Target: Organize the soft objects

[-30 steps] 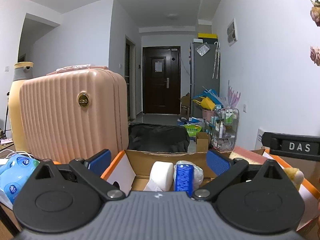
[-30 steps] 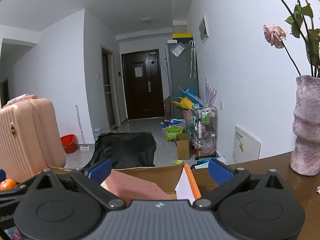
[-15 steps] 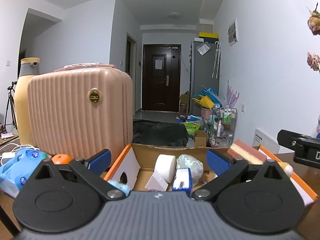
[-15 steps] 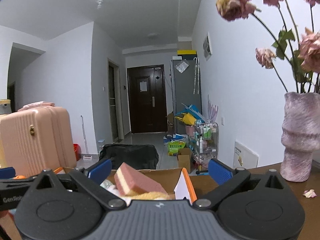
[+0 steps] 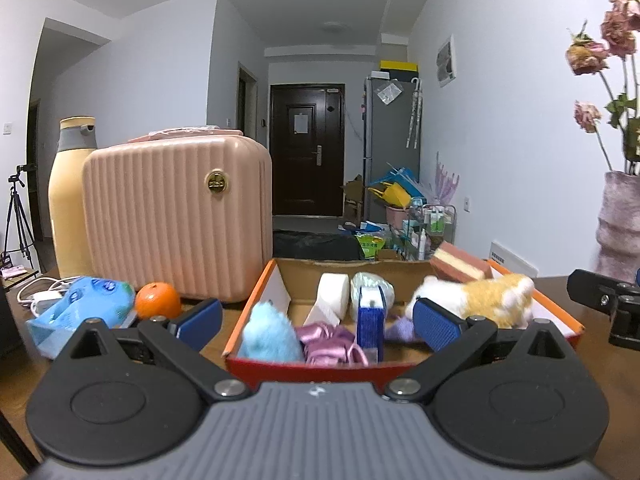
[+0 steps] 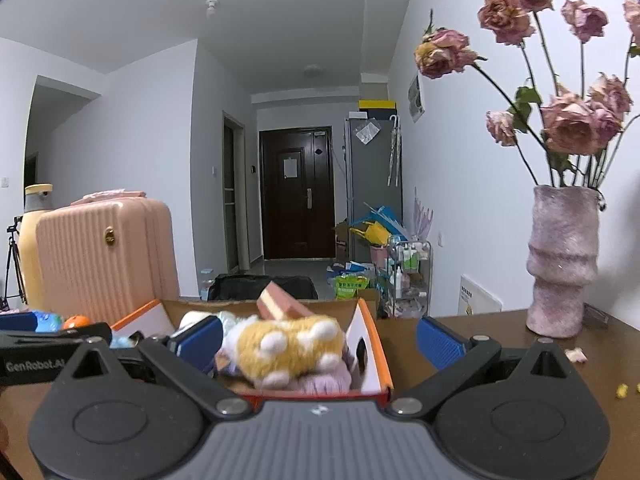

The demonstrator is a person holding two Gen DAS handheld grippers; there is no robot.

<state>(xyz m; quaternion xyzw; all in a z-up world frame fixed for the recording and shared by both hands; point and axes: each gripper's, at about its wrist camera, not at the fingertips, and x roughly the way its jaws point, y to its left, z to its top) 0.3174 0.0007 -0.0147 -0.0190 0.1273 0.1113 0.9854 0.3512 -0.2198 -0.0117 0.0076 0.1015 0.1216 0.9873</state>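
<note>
An open orange cardboard box (image 5: 256, 292) (image 6: 370, 340) stands on the wooden table and holds soft things: a blue plush (image 5: 270, 336), purple satin cloth (image 5: 330, 342), a white roll (image 5: 332, 294), a pink-and-yellow sponge (image 5: 460, 266) (image 6: 280, 306) and a yellow-and-white plush toy (image 5: 480, 300) (image 6: 288, 344). My left gripper (image 5: 318, 322) is open and empty in front of the box. My right gripper (image 6: 318, 340) is open and empty, just in front of the box's right end.
A pink hard case (image 5: 176, 220) and a yellow bottle (image 5: 70, 196) stand left of the box. An orange (image 5: 157, 306) and a blue tissue pack (image 5: 84, 310) lie beside them. A pink vase (image 6: 562, 264) with dried roses stands on the right.
Both grippers have pulled back and risen, so the box's inside now shows. The yellow plush now lies in the box in plain view.
</note>
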